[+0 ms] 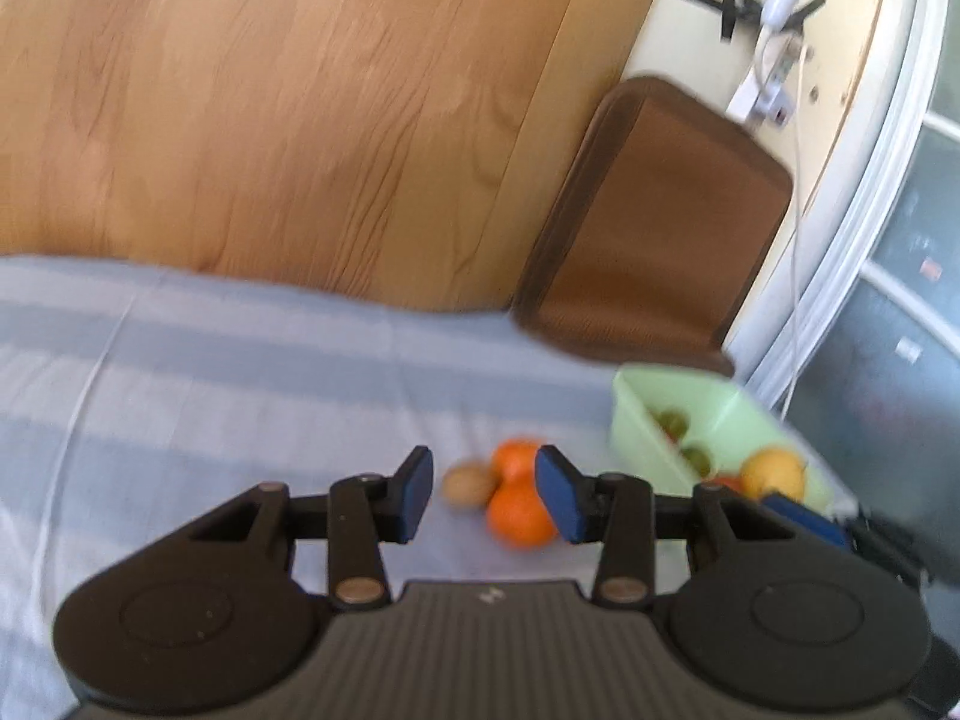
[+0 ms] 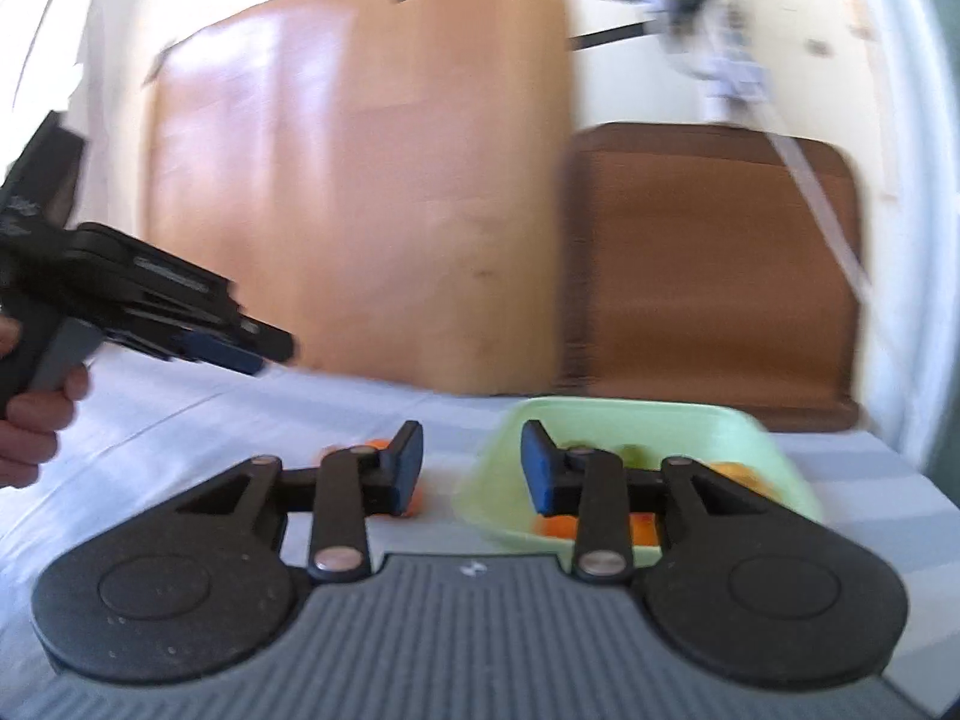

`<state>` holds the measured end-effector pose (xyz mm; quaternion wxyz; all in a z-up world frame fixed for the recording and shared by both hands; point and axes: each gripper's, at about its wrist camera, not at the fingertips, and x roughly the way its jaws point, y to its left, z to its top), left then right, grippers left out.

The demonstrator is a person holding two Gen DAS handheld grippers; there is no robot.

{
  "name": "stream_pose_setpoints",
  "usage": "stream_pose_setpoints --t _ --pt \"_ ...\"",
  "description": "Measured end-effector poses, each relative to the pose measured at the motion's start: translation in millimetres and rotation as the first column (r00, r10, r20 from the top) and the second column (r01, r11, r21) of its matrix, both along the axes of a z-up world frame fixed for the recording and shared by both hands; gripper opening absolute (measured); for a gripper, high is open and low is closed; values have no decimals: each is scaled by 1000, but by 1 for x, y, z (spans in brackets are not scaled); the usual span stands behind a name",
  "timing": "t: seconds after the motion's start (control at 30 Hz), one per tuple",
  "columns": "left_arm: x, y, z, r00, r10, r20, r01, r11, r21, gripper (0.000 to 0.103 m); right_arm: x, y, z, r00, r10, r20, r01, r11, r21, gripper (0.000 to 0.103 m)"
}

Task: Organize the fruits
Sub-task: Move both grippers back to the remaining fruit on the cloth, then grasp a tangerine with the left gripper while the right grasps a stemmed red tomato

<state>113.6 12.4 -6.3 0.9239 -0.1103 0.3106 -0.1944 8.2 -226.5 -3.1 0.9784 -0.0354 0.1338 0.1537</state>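
1. Two round orange fruits [image 1: 517, 498] sit touching each other on the pale blue striped cloth [image 1: 180, 372] that covers the desk, low in the centre of my left wrist view, with a small brown kiwi-like fruit [image 1: 467, 484] pressed against their left side.
2. My left gripper [image 1: 483, 495] is spread wide with nothing between its blue pads; the orange pair shows just beyond its right pad [image 1: 559, 501], but the blur keeps me from telling whether they touch.
3. To the right of that pile stands a mint-green rectangular plastic bin [image 1: 642, 426], holding a yellow pear-like fruit [image 1: 773, 473] and some greenish fruits [image 1: 672, 422].
4. My right gripper [image 2: 471, 471] is also spread and carries nothing; in its view the green bin [image 2: 630, 414] lies right ahead, lower centre-right, with orange fruit [image 2: 561, 527] inside it.
5. At the left edge of the right wrist view, a hand [image 2: 36, 420] holds the other black gripper above the cloth.
6. Behind everything, a dark brown tray [image 1: 660, 222] leans upright beside a wooden board [image 1: 300, 108].
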Motion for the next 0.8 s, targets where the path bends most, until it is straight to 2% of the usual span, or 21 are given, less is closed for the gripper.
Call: stream_pose_setpoints --t 0.07,0.2,0.37,0.47,0.53,0.57,0.67,0.73,0.8 --pt "-2 5 -11 1000 4 -19 -4 1000 -10 39 11 21 -5 999 40 -34 -43 995 -86 37" --pt "4 9 -21 998 -10 -65 4 996 -91 39 36 42 -10 996 60 -70 -72 981 -178 36" --pt "19 -11 -23 996 -54 -67 47 993 -104 39 58 49 -2 999 35 -42 -46 957 -286 35" --pt "24 -26 -28 995 -58 -83 51 995 -82 39 76 44 11 997 34 -62 -49 962 -267 36" --pt "25 -32 -31 995 -46 -85 40 997 -66 43 100 40 21 982 73 -174 -108 973 -203 35" --pt "25 -35 -32 996 -35 -82 30 998 -53 47 110 38 24 972 84 -220 -122 978 -167 31" --pt "24 -42 -36 997 -17 -75 16 1000 -18 47 137 35 31 940 105 -324 -140 986 -86 31" --pt "25 -46 -39 997 -18 -71 17 1000 -5 46 149 34 32 914 123 -386 -144 989 -26 31" --pt "24 -47 -41 997 -33 -64 32 999 -19 36 153 37 32 904 133 -407 -155 988 -21 31"
